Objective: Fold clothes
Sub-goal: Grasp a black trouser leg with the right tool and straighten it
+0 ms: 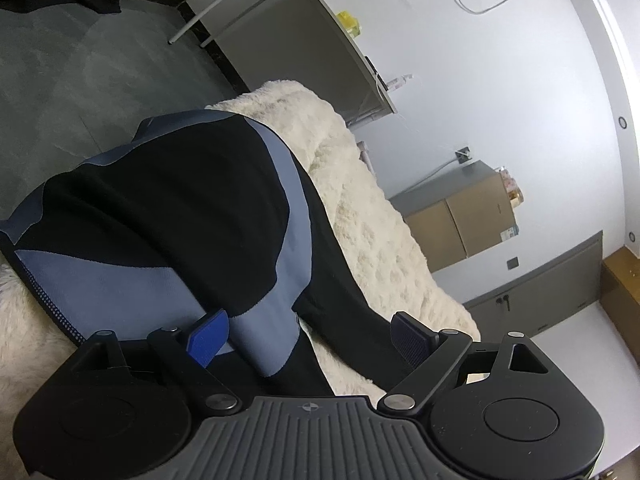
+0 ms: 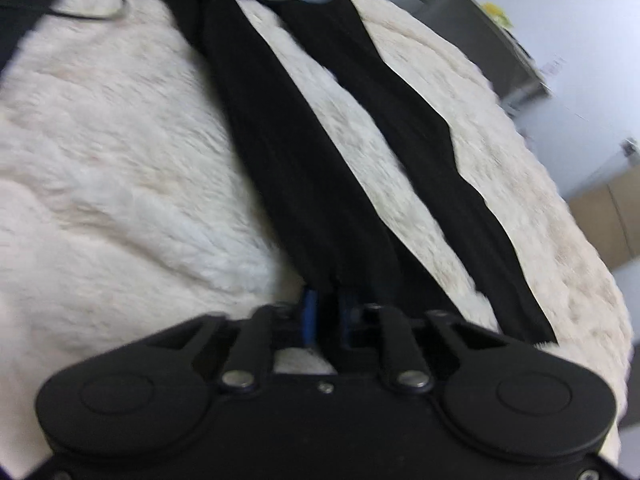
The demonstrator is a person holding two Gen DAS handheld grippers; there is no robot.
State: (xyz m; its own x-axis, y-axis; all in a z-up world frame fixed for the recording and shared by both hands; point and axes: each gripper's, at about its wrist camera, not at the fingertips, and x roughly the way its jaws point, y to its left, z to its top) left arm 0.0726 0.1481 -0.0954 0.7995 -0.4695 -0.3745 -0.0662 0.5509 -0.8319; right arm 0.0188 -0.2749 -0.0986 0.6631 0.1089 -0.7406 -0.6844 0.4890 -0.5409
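One black garment with grey-blue panels (image 1: 168,216) is spread on the cream fleece blanket (image 1: 372,216), two long black strips (image 2: 304,184) trailing from it. The right claw (image 2: 324,312) is clenched on the end of the nearer strip; the left claw (image 1: 308,340) is released, held wide over a grey-blue panel. The pinched end is best lifted clear, drawn taut and laid square on the body. Counted: one garment, two strips, two claws.

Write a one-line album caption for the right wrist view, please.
Right gripper, fingers shut on a black garment strip stretched across a cream fluffy blanket.
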